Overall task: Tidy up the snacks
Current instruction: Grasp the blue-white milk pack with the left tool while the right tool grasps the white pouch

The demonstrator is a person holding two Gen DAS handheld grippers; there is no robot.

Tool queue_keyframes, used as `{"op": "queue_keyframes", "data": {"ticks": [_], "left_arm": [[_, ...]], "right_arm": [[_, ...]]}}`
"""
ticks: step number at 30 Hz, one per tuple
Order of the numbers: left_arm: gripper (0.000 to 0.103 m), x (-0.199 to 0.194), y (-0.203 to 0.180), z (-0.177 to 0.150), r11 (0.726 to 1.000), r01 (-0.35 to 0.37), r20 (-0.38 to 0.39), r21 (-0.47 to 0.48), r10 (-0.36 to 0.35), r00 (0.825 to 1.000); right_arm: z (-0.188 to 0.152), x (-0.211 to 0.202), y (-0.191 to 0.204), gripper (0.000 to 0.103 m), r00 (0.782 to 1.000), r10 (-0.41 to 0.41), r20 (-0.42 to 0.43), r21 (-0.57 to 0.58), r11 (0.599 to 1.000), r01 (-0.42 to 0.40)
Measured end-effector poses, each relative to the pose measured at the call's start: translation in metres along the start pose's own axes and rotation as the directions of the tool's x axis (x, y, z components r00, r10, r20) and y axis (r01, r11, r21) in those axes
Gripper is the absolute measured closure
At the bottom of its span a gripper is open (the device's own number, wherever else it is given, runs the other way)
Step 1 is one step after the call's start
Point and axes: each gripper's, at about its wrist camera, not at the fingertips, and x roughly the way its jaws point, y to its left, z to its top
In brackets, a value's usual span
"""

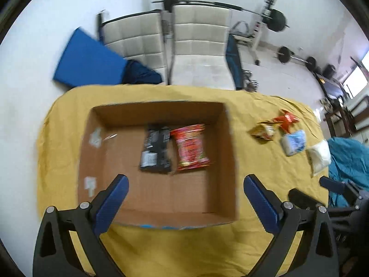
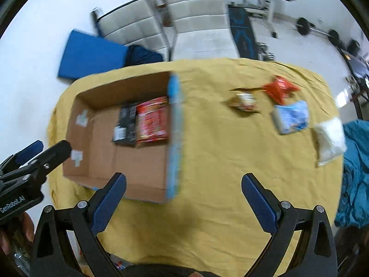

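An open cardboard box sits on the yellow cloth. Inside lie a black packet and a red packet, side by side. Right of the box, loose on the cloth, are a brown-yellow packet, an orange-red packet, a blue-white packet and a white bag. My left gripper hovers open over the box's near part, empty. My right gripper is open and empty above the box's right wall.
Two white padded chairs, a blue mat and a weight bench with barbells stand beyond the table. Teal fabric lies at the right edge. The left gripper shows at the right view's left side.
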Motion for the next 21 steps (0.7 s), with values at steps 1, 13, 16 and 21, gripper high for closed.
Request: {"op": "queue_keyframes", "data": {"ticks": [1, 13, 16, 21], "left_arm": [[0.001, 0.006, -0.018, 0.005, 0.999, 0.021, -0.012, 0.025, -0.021, 1.0], [0.001, 0.11, -0.196, 0.039, 0.969, 0.209, -0.263, 0.133, -0.169, 0.95], [0.001, 0.137, -0.227, 0.045, 0.967, 0.237, -0.326, 0.095, -0.195, 0.925], [0.001, 0.179, -0.281, 0.061, 0.967, 0.222, -0.37, 0.122, -0.163, 0.915]], "right_arm": [[0.003, -0.004, -0.023, 0.001, 1.0, -0.023, 0.002, 0.025, 0.999, 0.023], [0.03, 0.005, -0.265, 0.001, 0.967, -0.238, -0.086, 0.201, 0.947, 0.251], [0.038, 0.031, -0.308, 0.001, 0.958, -0.244, -0.151, 0.157, 0.951, 0.267], [0.053, 0.078, -0.363, 0.001, 0.945, -0.236, -0.225, 0.102, 0.959, 0.264]]}}
